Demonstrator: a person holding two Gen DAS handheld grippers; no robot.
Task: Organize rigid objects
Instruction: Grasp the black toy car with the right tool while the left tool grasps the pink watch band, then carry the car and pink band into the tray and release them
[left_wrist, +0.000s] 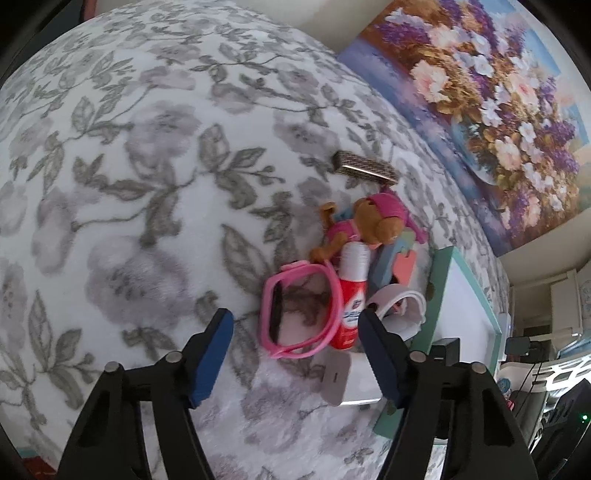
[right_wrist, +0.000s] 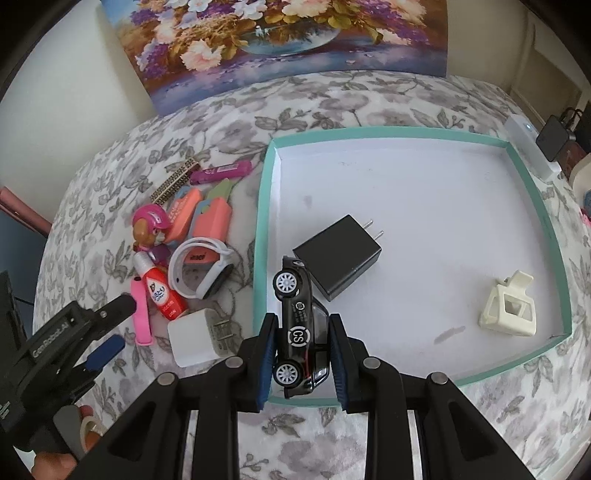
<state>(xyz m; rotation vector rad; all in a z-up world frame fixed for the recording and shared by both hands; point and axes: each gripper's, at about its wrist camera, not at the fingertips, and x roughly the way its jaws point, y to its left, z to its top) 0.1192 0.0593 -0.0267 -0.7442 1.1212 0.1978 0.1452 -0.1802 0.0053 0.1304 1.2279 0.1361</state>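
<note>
Right wrist view: the right gripper (right_wrist: 303, 360) is grasping the black toy car (right_wrist: 300, 328) at lower center, over the teal tray's (right_wrist: 532, 206) near rim. The left gripper (left_wrist: 295, 354) is hovering released.

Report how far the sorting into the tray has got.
Done: black charger and cream clip lie in the tray. In hand: right gripper holds the toy car over the tray's edge. Left: the pile beside it; left gripper is open, empty.
</note>
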